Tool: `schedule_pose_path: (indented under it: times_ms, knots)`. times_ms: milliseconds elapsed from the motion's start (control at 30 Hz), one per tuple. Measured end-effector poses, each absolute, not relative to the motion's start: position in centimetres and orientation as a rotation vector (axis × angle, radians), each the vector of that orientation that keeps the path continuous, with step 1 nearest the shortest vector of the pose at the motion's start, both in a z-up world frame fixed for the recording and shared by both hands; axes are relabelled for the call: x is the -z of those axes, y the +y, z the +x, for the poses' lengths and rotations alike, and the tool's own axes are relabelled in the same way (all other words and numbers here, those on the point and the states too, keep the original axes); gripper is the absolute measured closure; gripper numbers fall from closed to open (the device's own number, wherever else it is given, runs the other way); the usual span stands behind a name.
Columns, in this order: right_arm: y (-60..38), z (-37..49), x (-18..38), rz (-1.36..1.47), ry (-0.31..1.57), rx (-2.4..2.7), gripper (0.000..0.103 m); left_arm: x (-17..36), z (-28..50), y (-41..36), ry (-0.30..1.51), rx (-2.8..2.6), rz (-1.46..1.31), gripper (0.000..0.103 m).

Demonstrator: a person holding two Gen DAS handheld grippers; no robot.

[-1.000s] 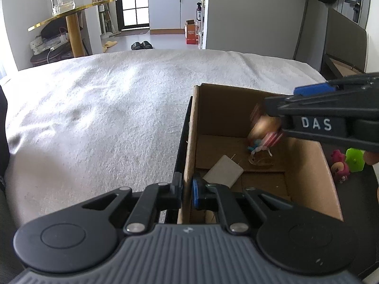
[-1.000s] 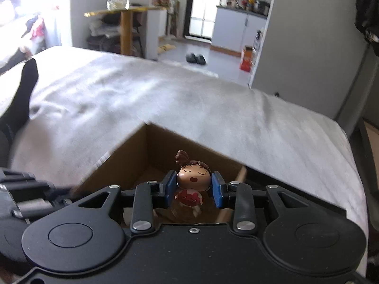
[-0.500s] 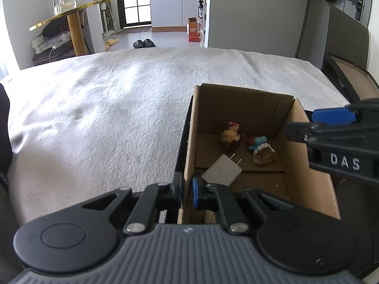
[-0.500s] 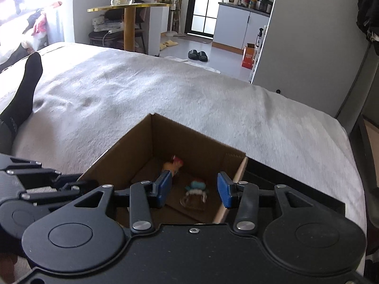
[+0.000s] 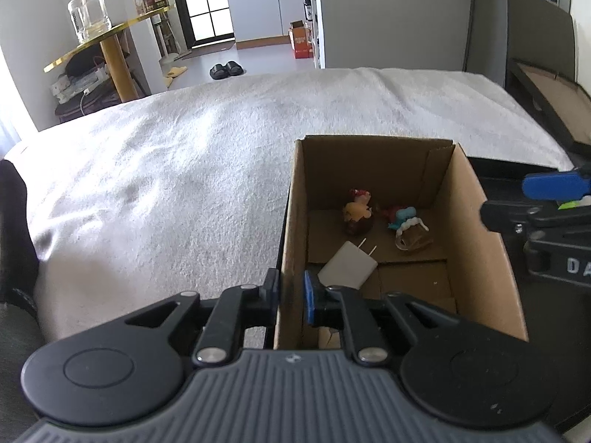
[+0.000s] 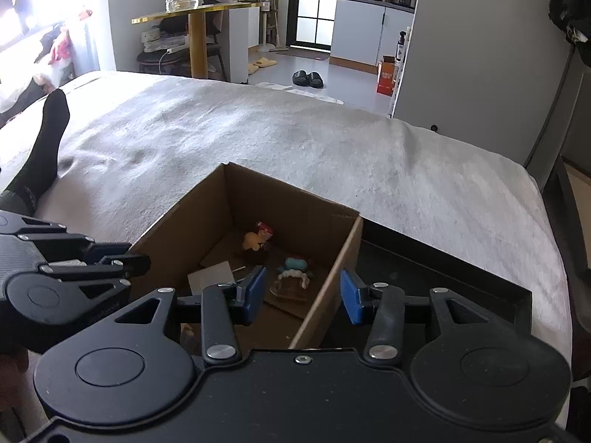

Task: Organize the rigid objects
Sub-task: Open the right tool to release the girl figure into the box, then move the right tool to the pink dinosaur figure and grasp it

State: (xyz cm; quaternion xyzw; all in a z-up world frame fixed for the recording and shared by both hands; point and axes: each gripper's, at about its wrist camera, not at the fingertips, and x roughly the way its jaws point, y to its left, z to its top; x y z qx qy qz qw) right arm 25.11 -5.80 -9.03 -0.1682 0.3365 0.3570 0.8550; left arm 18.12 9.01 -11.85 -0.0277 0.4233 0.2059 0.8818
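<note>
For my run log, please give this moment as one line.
left claw: shut on box wall | right claw: open, empty | figurines, charger: in box

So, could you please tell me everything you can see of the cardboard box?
The cardboard box is plain brown corrugated card, open-topped, upright on a white blanket. The left tool is clamped on its near left wall. Inside lie a white charger plug and two small figurines. The right tool, open, hovers over its right wall.

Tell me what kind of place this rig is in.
Most likely a small apartment's bedroom: a bed with a white blanket fills the view, slippers sit on the floor past it, and kitchen cabinets with cookware show through the doorway.
</note>
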Motion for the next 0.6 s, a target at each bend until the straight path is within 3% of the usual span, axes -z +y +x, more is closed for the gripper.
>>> schedule_pose_path:
  times_ms: [67, 200, 433, 600]
  knots:
    - [-6.4, 25.3, 9.0, -0.341, 0.712, -0.745, 0.052, 11.8, 18.3, 8.9, 0.889, -0.429, -0.052, 0.086]
    - [-7.8, 25.6, 9.1, -0.317, 0.717, -0.736, 0.050, 11.8, 18.7, 8.4, 0.902, -0.435, -0.038, 0.068]
    - [-10.3, 26.5, 9.7, -0.273, 0.734, -0.711, 0.049, 12.0, 19.5, 7.1, 0.914, -0.439, -0.010, 0.055]
    - [-12.4, 27.3, 10.6, -0.241, 0.753, -0.684, 0.049, 12.2, 20.1, 6.6, 0.924, -0.441, -0.008, 0.039]
